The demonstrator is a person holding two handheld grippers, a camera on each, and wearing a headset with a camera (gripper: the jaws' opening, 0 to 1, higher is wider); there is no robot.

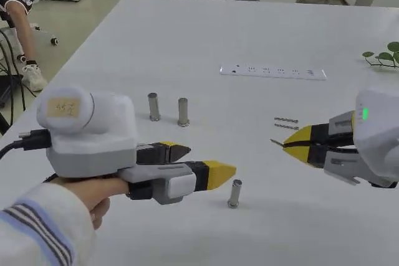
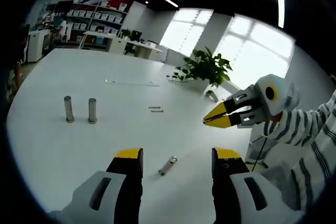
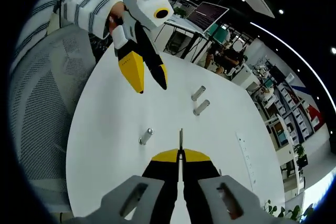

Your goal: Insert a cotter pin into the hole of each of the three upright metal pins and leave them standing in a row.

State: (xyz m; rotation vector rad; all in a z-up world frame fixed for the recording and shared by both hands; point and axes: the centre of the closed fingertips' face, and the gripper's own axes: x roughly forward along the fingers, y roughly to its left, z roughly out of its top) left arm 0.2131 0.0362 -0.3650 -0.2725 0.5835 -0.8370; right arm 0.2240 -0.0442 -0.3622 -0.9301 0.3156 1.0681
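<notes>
Two upright metal pins [image 1: 153, 106] [image 1: 182, 111] stand side by side at mid-table. A third metal pin [image 1: 234, 194] stands nearer me, just right of the left gripper [image 1: 202, 161], which is open and holds nothing. In the left gripper view this pin [image 2: 168, 165] sits between and just ahead of the yellow fingertips [image 2: 128, 156]. The right gripper [image 1: 288, 144] is shut on a thin cotter pin [image 1: 277, 144] that sticks out of its tips, pointing left. In the right gripper view the cotter pin [image 3: 180, 139] points past the near metal pin [image 3: 146, 136].
Two spare cotter pins [image 1: 286, 123] lie on the white table [image 1: 206, 35] right of centre. A white power strip [image 1: 272, 72] lies further back. A green plant [image 1: 383, 57] is at the right edge. A person's leg [image 1: 22, 35] shows at the far left.
</notes>
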